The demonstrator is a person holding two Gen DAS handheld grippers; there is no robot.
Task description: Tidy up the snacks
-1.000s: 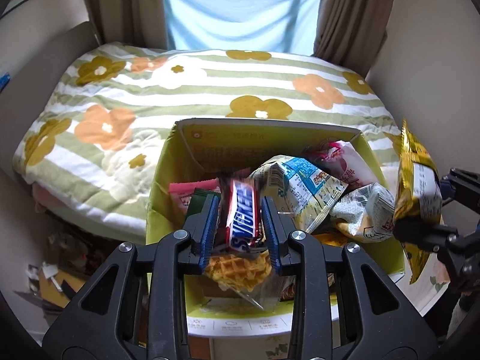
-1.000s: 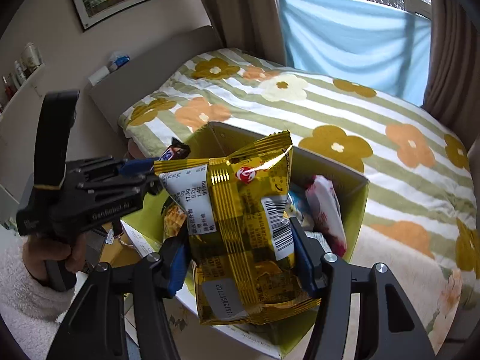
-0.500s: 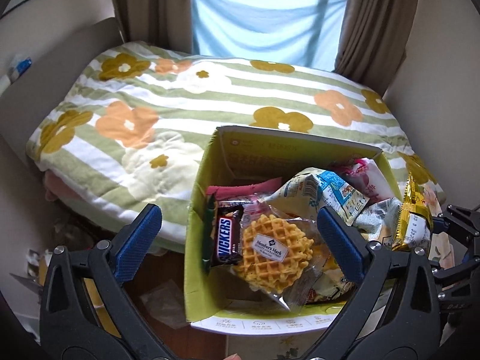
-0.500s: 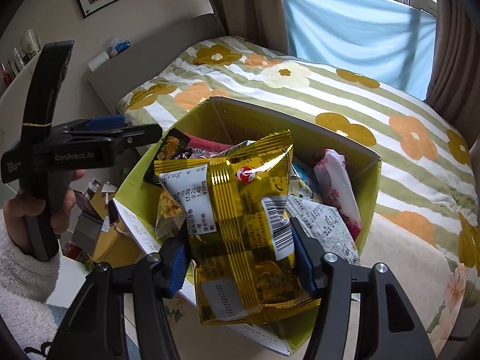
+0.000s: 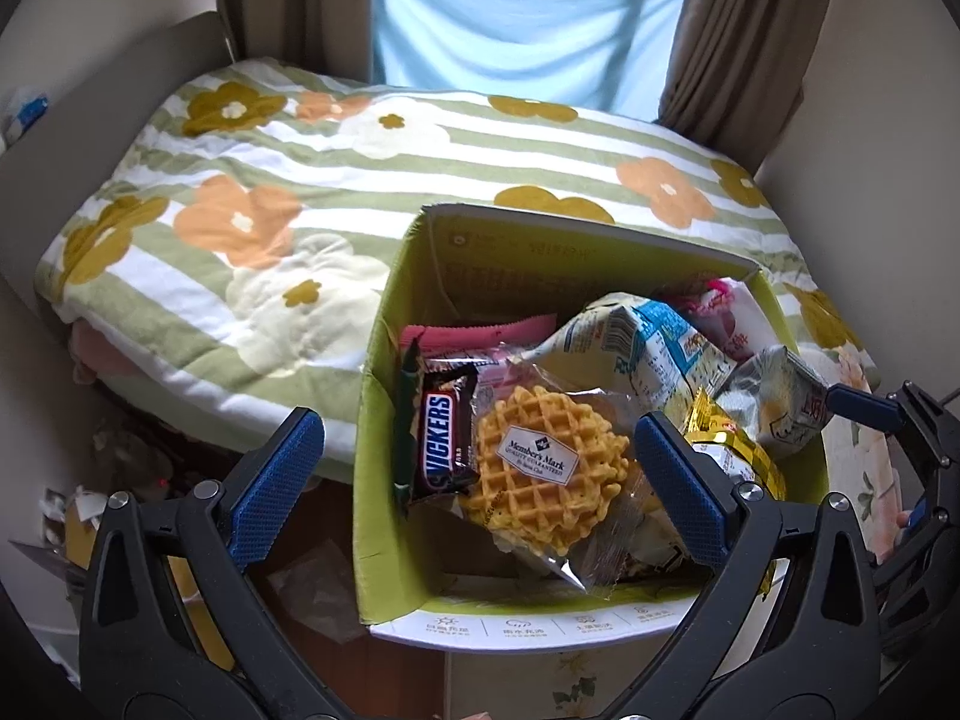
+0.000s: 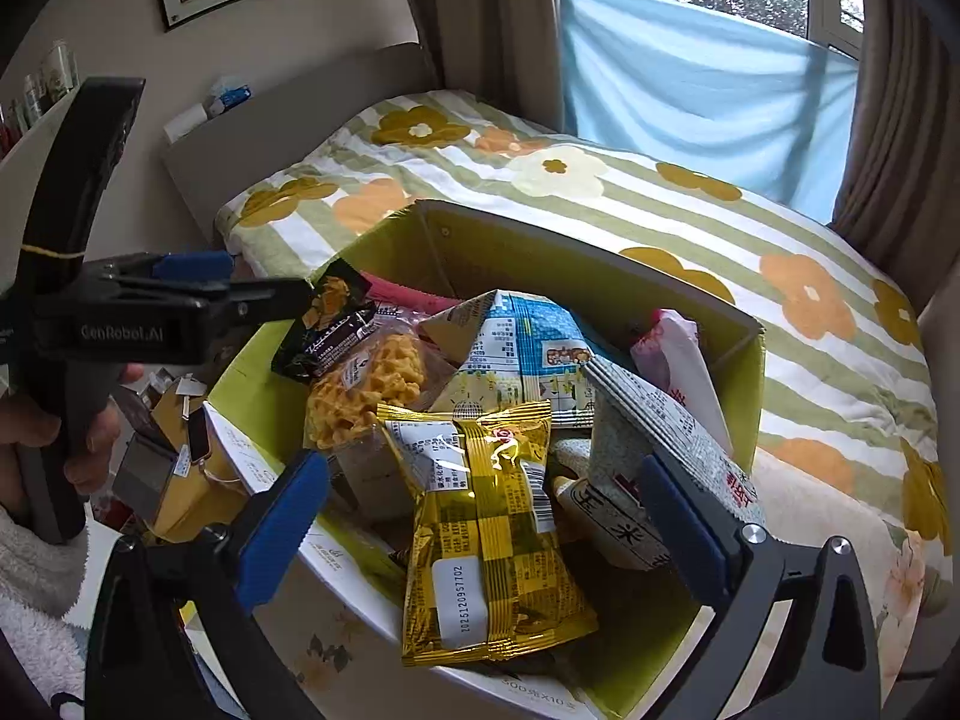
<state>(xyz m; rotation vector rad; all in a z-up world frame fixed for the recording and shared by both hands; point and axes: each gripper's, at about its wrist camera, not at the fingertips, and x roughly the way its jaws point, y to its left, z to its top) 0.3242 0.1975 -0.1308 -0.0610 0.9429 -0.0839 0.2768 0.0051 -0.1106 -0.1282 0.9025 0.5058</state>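
Note:
A green cardboard box [image 5: 384, 408] [image 6: 744, 372] holds several snacks. A Snickers bar [image 5: 444, 444] lies at its left beside a wrapped waffle [image 5: 543, 474] [image 6: 360, 390]. A blue and white bag [image 5: 654, 348] [image 6: 528, 354] lies behind them. A gold snack bag [image 6: 492, 534] [image 5: 720, 450] rests on the box's near edge. My left gripper [image 5: 480, 492] is open and empty above the box. My right gripper [image 6: 480, 528] is open, its fingers either side of the gold bag and apart from it.
The box stands in front of a bed with a flowered striped cover [image 5: 288, 192] [image 6: 660, 204]. Clutter lies on the floor at the left [image 5: 120, 468]. A headboard [image 6: 288, 120], curtains and a window lie beyond.
My left gripper opened and let go of the Snickers bar, which now lies in the box. My right gripper opened and the gold bag dropped onto the box.

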